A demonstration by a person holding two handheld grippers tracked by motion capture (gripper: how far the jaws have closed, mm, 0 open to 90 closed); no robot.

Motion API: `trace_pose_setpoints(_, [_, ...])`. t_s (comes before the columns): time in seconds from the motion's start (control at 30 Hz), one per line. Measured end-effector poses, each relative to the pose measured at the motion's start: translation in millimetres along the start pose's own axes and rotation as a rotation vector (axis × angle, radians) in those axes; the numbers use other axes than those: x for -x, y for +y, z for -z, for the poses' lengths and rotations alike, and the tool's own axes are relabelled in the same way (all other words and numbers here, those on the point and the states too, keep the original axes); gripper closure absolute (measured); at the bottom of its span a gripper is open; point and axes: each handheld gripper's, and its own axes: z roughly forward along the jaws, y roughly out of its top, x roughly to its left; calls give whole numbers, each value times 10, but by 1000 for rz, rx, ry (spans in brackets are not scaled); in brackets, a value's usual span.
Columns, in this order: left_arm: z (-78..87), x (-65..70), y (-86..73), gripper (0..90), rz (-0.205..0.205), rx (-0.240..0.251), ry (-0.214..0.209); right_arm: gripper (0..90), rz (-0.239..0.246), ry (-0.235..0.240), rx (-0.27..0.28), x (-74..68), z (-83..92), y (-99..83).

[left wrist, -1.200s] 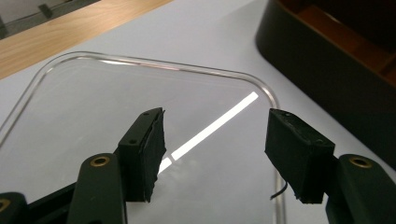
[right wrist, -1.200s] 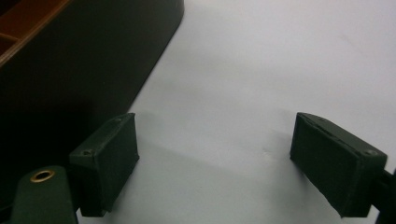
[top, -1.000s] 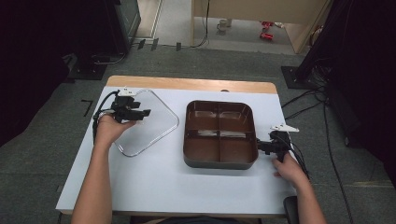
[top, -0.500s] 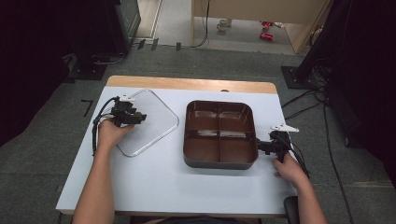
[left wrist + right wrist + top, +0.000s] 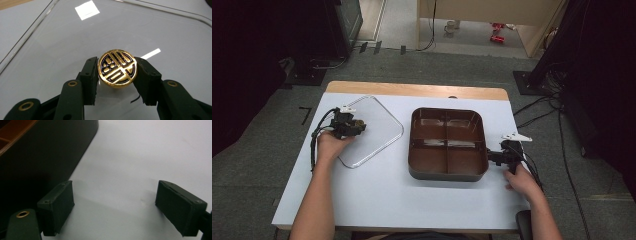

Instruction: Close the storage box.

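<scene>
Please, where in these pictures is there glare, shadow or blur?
In the left gripper view, bright glare patches lie on the clear lid, while the gold knob looks sharp. In the right gripper view, the dark tray wall is in shadow and the near pads are slightly soft. In the high view, the room around the table is dark.

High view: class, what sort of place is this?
Probably a lab or recording studio: a white table on grey carpet, black equipment stands, and loose cables across the floor.
</scene>
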Motion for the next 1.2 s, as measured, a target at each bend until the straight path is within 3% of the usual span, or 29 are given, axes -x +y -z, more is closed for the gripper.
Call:
trace_pose_setpoints(0.47, [0,-21,29,590,-4,-15,-18,148,0,0,0,0,0,0])
trace_pose_setpoints(0.9, [50,-38,81,594,-9,-73,-58,148,0,0,0,0,0,0])
trace_pose_setpoints(1.03, [79,-35,106,594,-1,-69,-76,148,0,-1,0,0,0,0])
trace_pose_setpoints(1.2, [193,-12,165,594,-7,-29,-92,148,0,-1,0,-1,1,0])
